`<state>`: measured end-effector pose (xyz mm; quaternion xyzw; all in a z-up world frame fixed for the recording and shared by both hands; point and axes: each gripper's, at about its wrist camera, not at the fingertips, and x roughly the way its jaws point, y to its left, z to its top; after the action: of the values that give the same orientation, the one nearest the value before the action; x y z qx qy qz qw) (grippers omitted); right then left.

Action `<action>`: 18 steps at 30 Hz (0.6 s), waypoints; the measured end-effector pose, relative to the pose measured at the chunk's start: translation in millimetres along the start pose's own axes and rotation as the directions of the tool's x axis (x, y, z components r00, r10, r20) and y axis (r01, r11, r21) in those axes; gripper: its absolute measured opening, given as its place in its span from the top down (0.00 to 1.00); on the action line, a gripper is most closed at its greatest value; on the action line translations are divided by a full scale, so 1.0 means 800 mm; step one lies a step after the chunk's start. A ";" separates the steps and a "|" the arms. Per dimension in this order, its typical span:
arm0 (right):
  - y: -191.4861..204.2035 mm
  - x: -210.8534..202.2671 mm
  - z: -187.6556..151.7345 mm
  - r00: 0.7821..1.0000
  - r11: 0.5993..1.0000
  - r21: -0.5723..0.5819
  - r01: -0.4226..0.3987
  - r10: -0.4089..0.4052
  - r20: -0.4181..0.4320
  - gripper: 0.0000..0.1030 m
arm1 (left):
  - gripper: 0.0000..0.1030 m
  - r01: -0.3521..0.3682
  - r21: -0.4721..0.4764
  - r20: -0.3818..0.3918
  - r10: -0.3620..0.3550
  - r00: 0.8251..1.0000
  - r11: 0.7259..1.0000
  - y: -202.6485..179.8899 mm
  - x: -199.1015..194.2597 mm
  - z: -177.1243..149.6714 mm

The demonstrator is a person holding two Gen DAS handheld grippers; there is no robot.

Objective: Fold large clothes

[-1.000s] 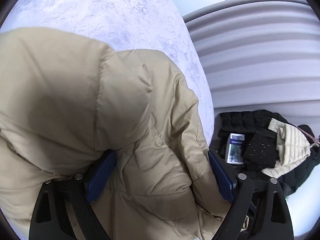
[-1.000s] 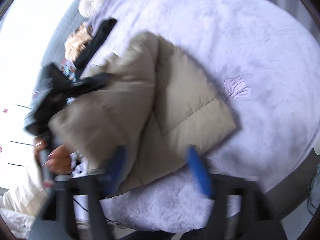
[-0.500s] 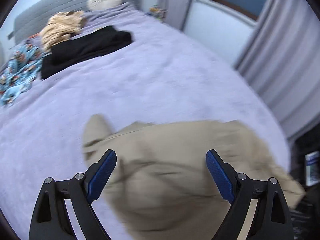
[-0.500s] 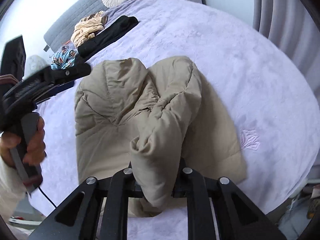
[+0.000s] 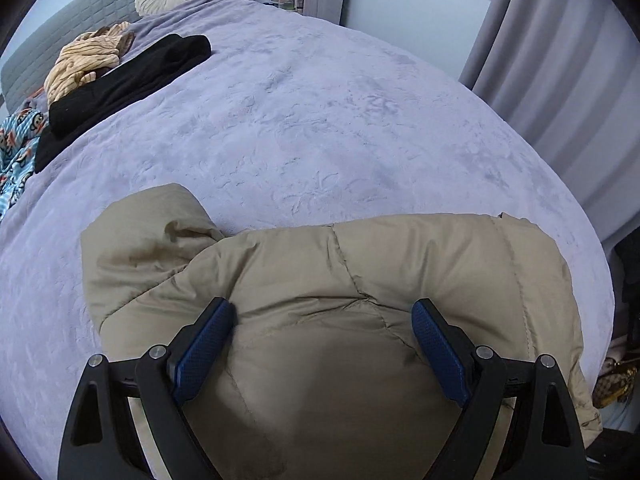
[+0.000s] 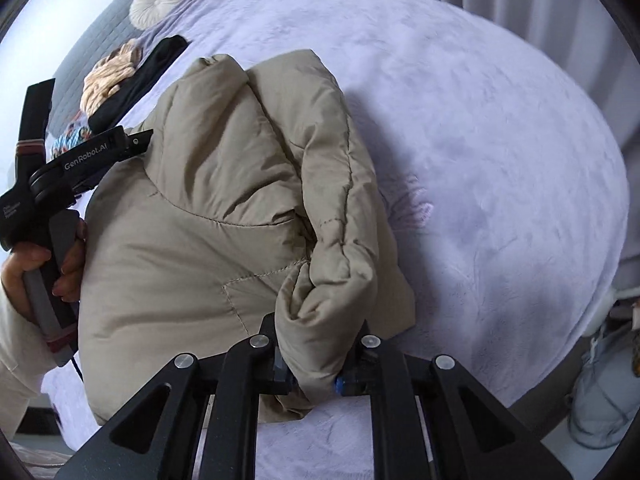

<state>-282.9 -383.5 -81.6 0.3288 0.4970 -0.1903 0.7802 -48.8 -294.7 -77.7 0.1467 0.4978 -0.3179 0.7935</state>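
Your right gripper [image 6: 316, 368] is clamped on a bunched roll of the beige puffer jacket [image 6: 224, 216], the padding squeezed between its fingers, and that pinch gives you a firm handle on slippery, springy fabric. The jacket itself lies on the near part of the lilac bed cover [image 5: 320, 120], partly doubled over with one quilted layer heaped on another, so I'd say you're mid-fold. Your left gripper [image 5: 320, 344] sits over the jacket's padded bulk with its blue fingers [image 5: 204, 344] wide apart; the fabric bulges between them, but I can't tell that they press it. That looks like a steadying post, holding the bulk down while the right side carries its edge across. Far left, the black garment [image 5: 120, 80] and striped tan cloth [image 5: 84, 64] lie well clear of your work.
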 end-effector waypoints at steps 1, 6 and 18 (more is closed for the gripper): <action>-0.009 0.008 0.001 1.000 1.000 0.017 -0.019 0.019 -0.009 0.85 | 0.11 -0.005 0.001 -0.003 0.005 1.000 1.000 -0.001 0.001 0.000; -0.042 0.013 0.021 0.981 0.982 0.123 -0.144 0.158 -0.109 0.67 | 0.10 -0.017 -0.013 -0.019 0.017 1.000 1.000 0.007 0.006 -0.003; 0.017 -0.025 0.154 0.954 0.954 -0.018 -0.299 0.299 0.017 0.47 | 0.10 -0.034 -0.032 -0.017 0.033 0.999 0.999 0.011 0.004 -0.002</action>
<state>-203.0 -460.6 -23.6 0.3923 0.4353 -0.0693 0.8073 -43.2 -288.0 -81.9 0.1450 0.5070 -0.2952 0.7967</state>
